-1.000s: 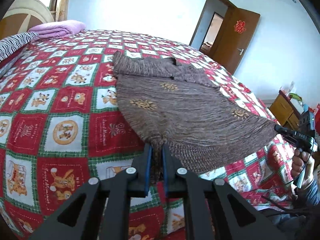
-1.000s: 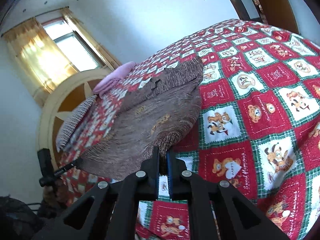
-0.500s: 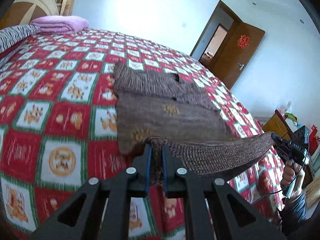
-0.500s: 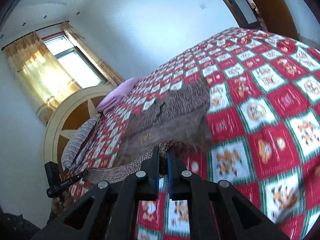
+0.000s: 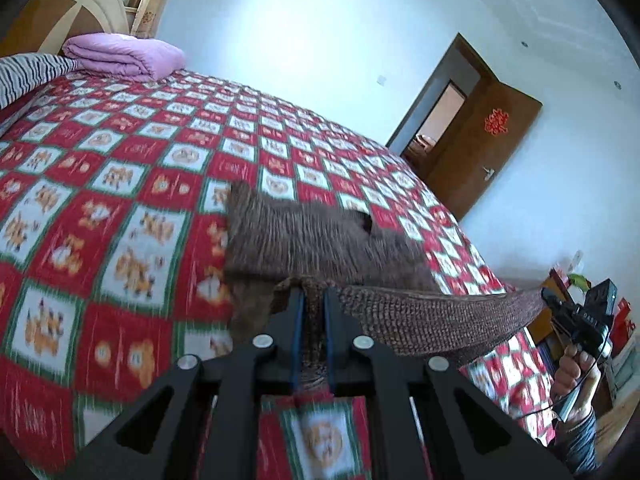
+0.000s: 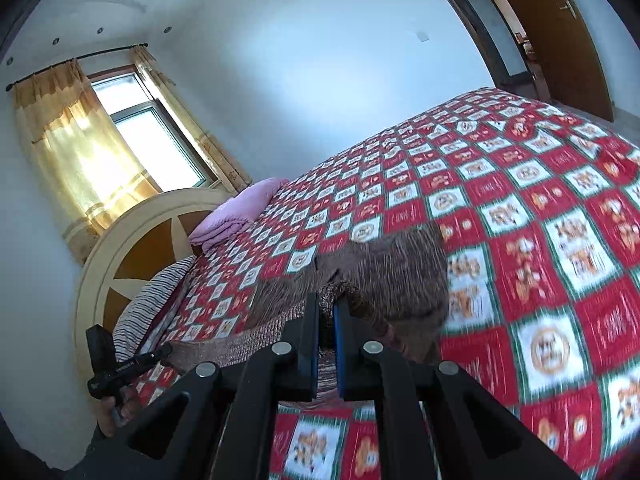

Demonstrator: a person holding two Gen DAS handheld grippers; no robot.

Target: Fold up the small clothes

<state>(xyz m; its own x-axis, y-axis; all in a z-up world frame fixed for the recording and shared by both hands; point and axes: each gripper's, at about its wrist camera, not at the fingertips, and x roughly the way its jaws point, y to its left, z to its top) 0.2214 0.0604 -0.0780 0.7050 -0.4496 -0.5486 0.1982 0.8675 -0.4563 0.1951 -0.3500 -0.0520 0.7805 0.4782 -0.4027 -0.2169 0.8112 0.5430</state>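
Sweater (image 5: 320,240) hem hangs lifted between left gripper (image 5: 313,304) and right gripper (image 6: 327,308), jaws clamped on it.

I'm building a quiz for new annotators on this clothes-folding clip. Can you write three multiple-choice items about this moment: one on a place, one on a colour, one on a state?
1. Where does the folded purple blanket lie?
A. at the head of the bed, by the headboard
B. on the floor by the door
C. on top of the sweater

2. What colour is the knit sweater being folded?
A. white
B. brown
C. blue

3. How is the sweater's near hem held?
A. lying flat, untouched
B. pinched by one claw only
C. pinched by both claws and lifted off the bed

Answers:
1. A: the purple blanket sits at the far end of the bed, beside the headboard.
2. B: the sweater is brown.
3. C: the left claw and the right claw each clamp the hem, which hangs stretched between them above the quilt.
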